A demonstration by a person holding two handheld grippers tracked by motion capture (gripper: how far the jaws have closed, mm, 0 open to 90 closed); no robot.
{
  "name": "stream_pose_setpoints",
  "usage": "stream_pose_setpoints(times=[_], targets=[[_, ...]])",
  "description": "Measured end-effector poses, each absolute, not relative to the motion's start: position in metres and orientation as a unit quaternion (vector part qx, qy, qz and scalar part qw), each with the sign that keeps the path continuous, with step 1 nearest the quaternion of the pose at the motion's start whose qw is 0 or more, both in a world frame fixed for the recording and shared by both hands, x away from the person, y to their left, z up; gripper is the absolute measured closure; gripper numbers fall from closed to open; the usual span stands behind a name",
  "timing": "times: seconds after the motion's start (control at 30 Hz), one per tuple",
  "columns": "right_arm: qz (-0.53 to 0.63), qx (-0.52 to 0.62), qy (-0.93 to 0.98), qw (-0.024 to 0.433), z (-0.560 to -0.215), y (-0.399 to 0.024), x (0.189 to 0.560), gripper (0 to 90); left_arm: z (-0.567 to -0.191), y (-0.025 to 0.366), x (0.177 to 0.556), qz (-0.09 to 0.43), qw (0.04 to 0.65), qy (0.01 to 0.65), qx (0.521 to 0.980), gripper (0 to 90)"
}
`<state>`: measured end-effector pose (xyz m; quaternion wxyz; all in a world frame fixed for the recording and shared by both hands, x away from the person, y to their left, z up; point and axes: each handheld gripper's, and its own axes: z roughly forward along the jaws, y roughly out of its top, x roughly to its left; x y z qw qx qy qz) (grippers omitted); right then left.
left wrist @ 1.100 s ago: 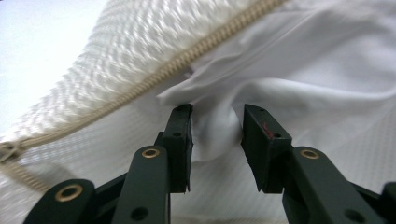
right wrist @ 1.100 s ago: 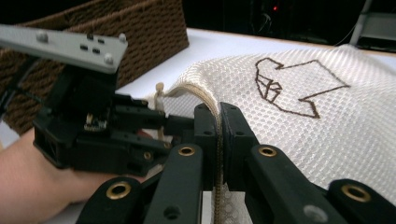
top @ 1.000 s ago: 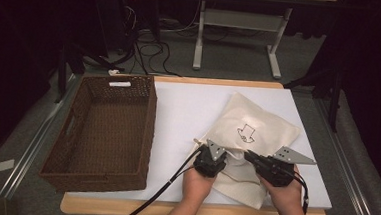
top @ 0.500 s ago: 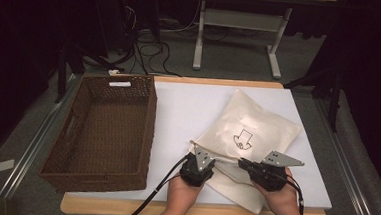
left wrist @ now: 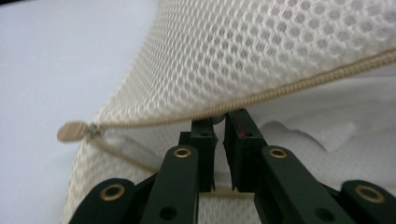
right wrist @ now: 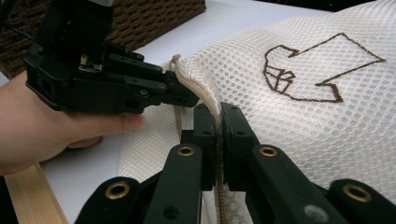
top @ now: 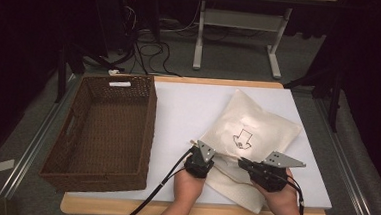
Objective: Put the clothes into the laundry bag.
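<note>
- One mesh bag [top: 249,141] on the desk [top: 178,117], one wicker basket [top: 104,127] beside it.
- Two tongs: left tongs [left wrist: 219,123] and right tongs [right wrist: 218,116] both clamp the bag's zipper edge [left wrist: 299,86].

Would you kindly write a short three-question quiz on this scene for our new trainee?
1. True or false: the wicker basket has something in it.
2. Which design is stitched on the mesh bag? A) star B) arrow C) circle
3. Fill in: both the left gripper and the right gripper are pinched on the bag's ____ edge.

Key: 1. false, it looks empty. 2. B, a brown arrow outline. 3. zipper: the zipper runs along the bag's open edge, where both pairs of jaws close.
</note>
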<state>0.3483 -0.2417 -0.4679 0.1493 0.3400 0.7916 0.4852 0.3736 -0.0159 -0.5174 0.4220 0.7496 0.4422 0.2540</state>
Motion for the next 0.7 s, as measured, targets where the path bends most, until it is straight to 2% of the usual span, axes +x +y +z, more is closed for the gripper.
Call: stream_pose_setpoints(times=[0.2,0.7], targets=[[0.492,0.341,0.786,0.150,-0.466,-0.244,0.349,86.9,-0.517,-0.013,0.369,0.236,0.450,0.432,0.745,89.7],[0.505,0.346,0.776,0.149,-0.462,-0.245,0.350,86.9,-0.510,-0.028,0.376,0.218,0.469,0.422,0.745,89.9]])
